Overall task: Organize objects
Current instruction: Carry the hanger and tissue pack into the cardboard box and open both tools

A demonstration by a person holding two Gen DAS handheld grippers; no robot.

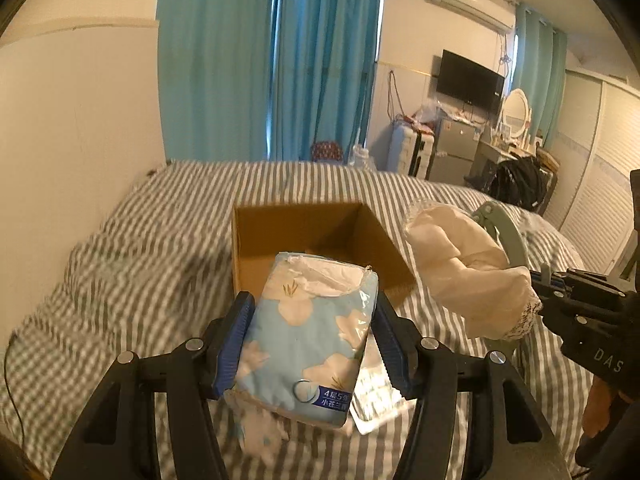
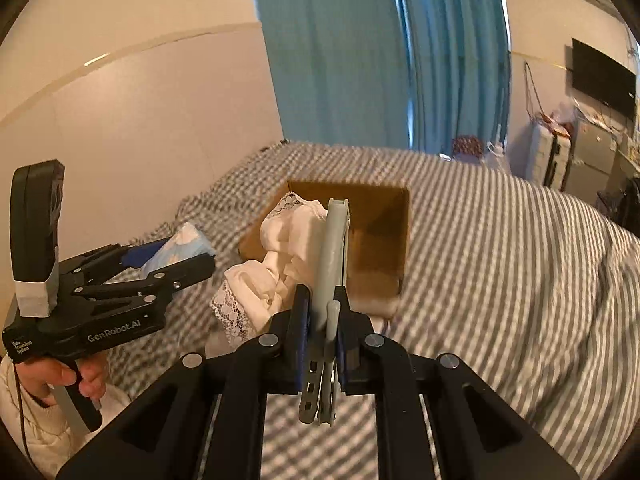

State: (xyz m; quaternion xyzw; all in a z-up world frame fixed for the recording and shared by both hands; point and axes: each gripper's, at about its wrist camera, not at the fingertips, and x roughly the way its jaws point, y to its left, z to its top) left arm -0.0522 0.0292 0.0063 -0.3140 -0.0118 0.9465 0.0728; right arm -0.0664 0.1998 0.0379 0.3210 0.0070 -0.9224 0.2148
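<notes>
While both grippers hang above the bed (image 1: 132, 216), the striped grey-and-white cover fills the lower half of each view, rumpled into folds toward the bed's left edge and smoother toward its right. An open cardboard box (image 1: 256, 236) sits on the cover about mid-bed, its far walls upright and its mouth facing up.

The left gripper (image 1: 314, 340) pinches a blue tissue pack (image 1: 308, 332) printed with white flowers, its blue pads pressed against the pack's two sides; the pack's torn top points toward the near wall of the box. A clear plastic item (image 1: 374, 396) lies on the cover just beneath the pack; I cannot tell what it is.

The right gripper (image 2: 322, 320) is pressed onto a grey hanger (image 2: 330, 256), which stands upright between its pads. White lace-trimmed cloth (image 2: 276, 276) hangs from the hanger, held over the box's near left corner.

Behind the bed, teal curtains (image 1: 272, 56) hang from the ceiling beside a cream wall (image 1: 80, 92). Past the far right corner of the bed are a wall-mounted TV (image 1: 468, 78), an air conditioner (image 1: 470, 0) above it, a small grey fridge (image 1: 454, 148), a round mirror (image 1: 516, 110) and white louvred wardrobe doors (image 1: 588, 152).
</notes>
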